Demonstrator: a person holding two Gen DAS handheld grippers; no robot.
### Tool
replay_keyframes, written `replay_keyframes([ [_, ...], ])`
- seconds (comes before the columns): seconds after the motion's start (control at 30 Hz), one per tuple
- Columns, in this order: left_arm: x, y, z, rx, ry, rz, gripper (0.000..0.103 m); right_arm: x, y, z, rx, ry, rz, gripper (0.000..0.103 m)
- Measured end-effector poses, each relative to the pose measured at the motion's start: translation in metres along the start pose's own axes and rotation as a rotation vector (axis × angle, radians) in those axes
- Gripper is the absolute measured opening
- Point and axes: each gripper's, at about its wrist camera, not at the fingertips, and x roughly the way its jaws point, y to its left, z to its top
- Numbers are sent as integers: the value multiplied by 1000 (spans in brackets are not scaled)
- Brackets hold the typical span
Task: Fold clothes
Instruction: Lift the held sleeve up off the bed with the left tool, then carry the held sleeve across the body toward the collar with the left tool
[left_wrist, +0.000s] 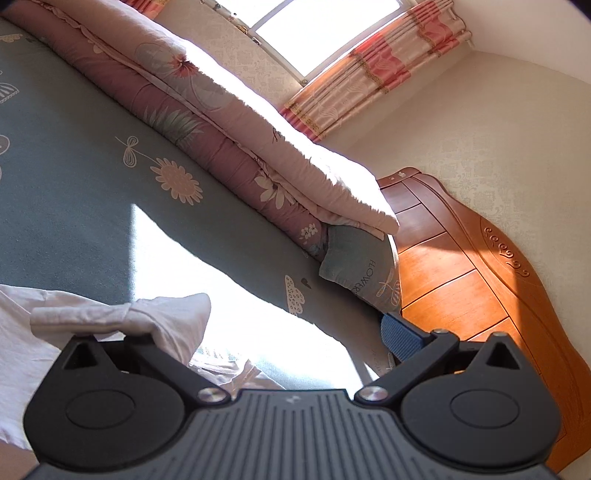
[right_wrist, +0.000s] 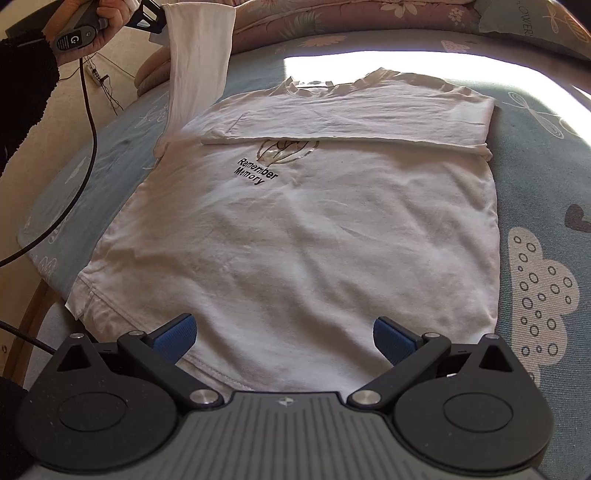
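Meanwhile the left gripper (right_wrist: 157, 18) lifts the white shirt's (right_wrist: 295, 229) sleeve (right_wrist: 199, 59), pinching it; the right gripper (right_wrist: 284, 338) hovers spread.

left tongs' (left_wrist: 258, 332) left pad behind sleeve (left_wrist: 122, 317)

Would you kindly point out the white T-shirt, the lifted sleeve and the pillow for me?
white T-shirt (right_wrist: 295, 240): right wrist view, middle of the flat front panel.
lifted sleeve (right_wrist: 199, 55): right wrist view, middle of the hanging cloth.
pillow (left_wrist: 354, 258): left wrist view, grey-green face near the printed word.
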Motion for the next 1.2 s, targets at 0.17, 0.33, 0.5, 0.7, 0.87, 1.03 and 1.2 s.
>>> replay_keyframes([
  [0.17,24,-14,-11,31,61,15,102,1,-3,-2,10,0,10,103],
  [0.33,50,-27,-26,79,126,26,102,3,-6,-3,18,0,14,103],
  [0.5,86,-33,-59,147,199,72,102,7,-9,-4,30,9,18,103],
  [0.7,112,-27,-107,172,184,109,102,6,-12,-9,36,28,22,103],
  [0.87,132,-30,-137,194,180,113,102,-2,-14,-10,9,47,-13,103],
  [1.03,144,-40,-151,257,211,110,102,-7,-13,-9,6,48,-32,103],
  [1.2,155,-52,-166,408,281,159,102,-4,-11,-11,5,64,-40,103],
])
